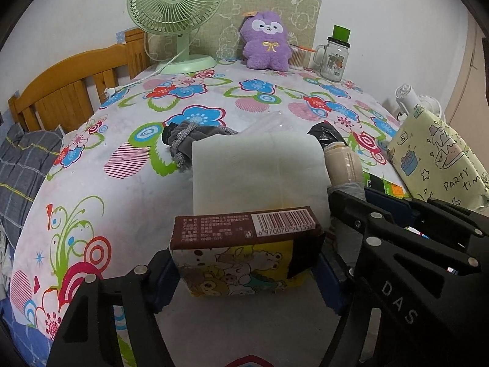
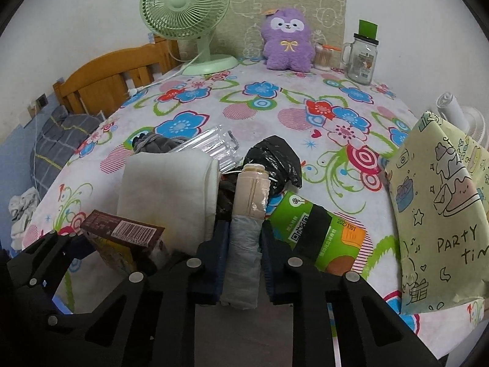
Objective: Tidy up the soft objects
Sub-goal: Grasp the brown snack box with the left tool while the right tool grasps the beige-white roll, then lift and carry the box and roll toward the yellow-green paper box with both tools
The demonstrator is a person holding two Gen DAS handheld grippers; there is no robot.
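Your right gripper (image 2: 241,260) is clamped tight on the grey end of a rolled bundle (image 2: 244,244) near the front edge of the flowered tablecloth (image 2: 275,116), the jaws pressing both its sides. Your left gripper (image 1: 244,278) stands fairly wide around a cartoon-printed tissue pack (image 1: 244,260) with a brown barcode flap, also near the front edge; its right pad touches the pack, but whether the left one does you cannot tell. Just behind the pack lies a white foam block (image 1: 259,171). Beside the bundle sit a black plastic bag (image 2: 275,156) and a green packet (image 2: 318,229). A pale green gift bag (image 2: 440,223) leans at the right edge. Along the back edge stand a green fan (image 1: 174,15), a purple plush toy (image 1: 266,42) and a glass jar (image 1: 333,58).
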